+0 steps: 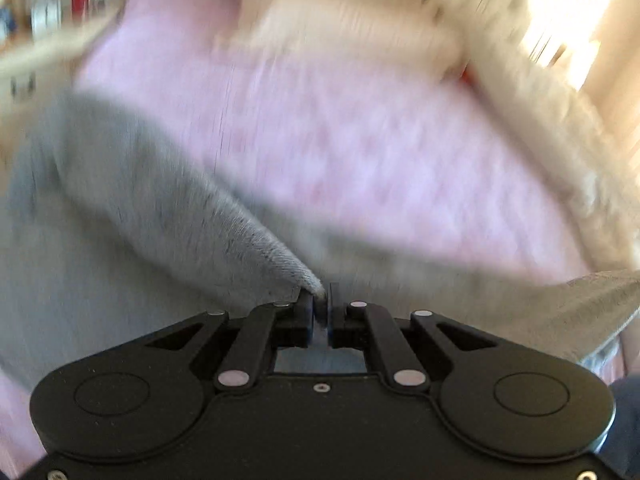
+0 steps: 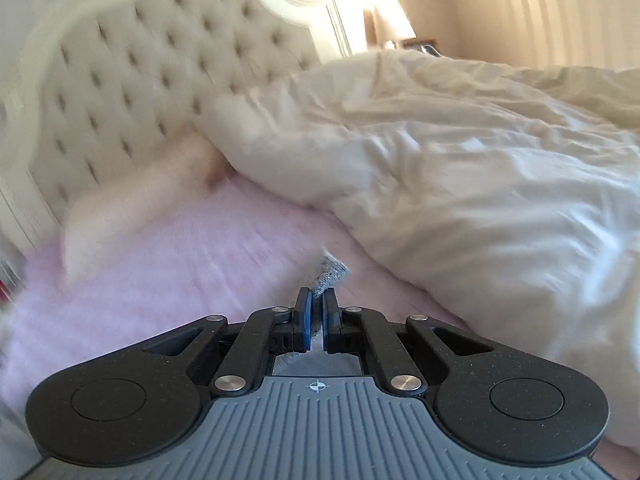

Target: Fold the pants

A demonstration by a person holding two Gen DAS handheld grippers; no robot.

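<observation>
Grey pants [image 1: 132, 208] spread across the lower left of the left wrist view, over a pink bed sheet [image 1: 360, 152]. A corner of their fabric runs up into my left gripper [image 1: 320, 300], which is shut on it. The picture is blurred. In the right wrist view my right gripper [image 2: 317, 300] is shut on another grey bit of the pants [image 2: 330, 274], which pokes out just past the blue pads. More grey cloth shows under the jaws. Most of the pants are hidden from this view.
A rumpled white duvet [image 2: 460, 168] fills the right side of the bed. A cream tufted headboard [image 2: 160, 64] stands at the back left, with a pale pillow [image 2: 132, 208] against it. A lamp [image 2: 394, 16] stands beyond the bed. Shelves with small items [image 1: 44, 12] are at the far left.
</observation>
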